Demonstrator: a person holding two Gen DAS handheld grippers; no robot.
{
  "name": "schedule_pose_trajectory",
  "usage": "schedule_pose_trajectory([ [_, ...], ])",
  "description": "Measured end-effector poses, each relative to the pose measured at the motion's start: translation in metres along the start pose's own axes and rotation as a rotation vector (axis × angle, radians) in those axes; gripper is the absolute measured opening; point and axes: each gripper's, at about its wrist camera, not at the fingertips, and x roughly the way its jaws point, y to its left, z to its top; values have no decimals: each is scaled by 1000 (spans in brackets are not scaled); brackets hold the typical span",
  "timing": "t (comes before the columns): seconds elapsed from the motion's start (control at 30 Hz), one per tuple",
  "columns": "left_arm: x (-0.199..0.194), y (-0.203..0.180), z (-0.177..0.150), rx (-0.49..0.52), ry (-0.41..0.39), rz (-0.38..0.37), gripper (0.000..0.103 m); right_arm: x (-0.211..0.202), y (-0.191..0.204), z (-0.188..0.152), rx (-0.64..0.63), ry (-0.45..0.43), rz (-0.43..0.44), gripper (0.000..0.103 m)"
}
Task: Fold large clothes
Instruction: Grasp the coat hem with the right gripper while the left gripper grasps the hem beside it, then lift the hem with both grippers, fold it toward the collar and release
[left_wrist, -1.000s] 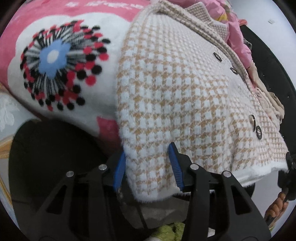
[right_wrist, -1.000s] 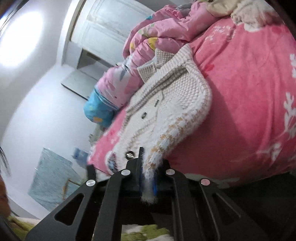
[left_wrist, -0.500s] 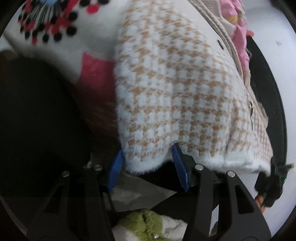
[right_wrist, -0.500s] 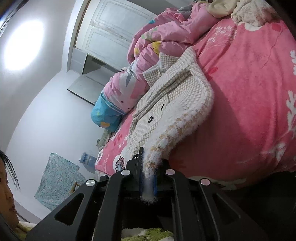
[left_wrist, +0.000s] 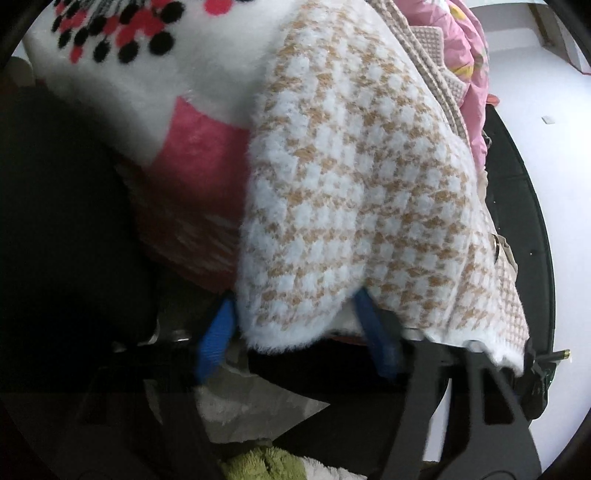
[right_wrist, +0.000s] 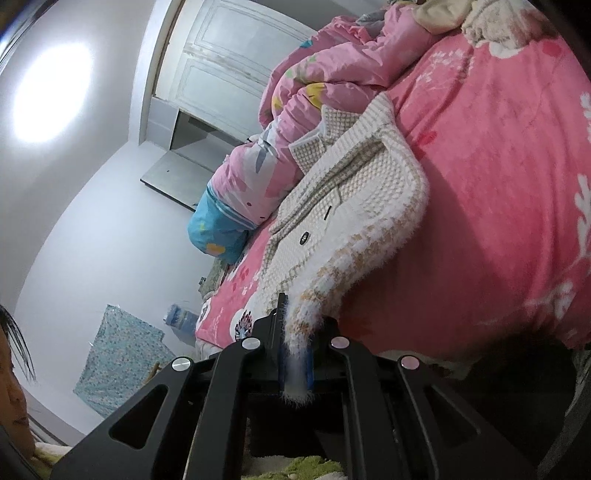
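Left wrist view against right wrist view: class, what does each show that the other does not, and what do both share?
Only the left wrist view shows the left tool open around the fuzzy hem, and a dotted flower print. Only the right wrist view shows the right tool shut on the hem, a white door and a person's face. Both show the checked cardigan on the pink blanket.

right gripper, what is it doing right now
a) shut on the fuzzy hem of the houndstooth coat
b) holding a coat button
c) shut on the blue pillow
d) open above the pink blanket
a: in the right wrist view the right gripper has its blue pads pressed together on the white fuzzy edge of the houndstooth coat, which trails back onto the pink blanket.
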Motion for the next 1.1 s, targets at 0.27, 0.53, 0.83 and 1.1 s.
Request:
schedule_pose_trajectory([
  [0.27, -50, -47, -17, 213, -90, 91, 7, -3, 14, 3, -59, -9, -93, 8],
  [0.53, -144, -102, -25, 443, -263, 85, 6, -16, 41, -3, -168, -33, -168, 8],
  [0.83, -122, -91, -2, 363, -181, -20, 6, -6, 12, 7, -20, 7, -161, 8],
  [1.1, -124, -145, 113, 412, -301, -36, 7, 57, 42, 118, -106, -55, -136, 8],
])
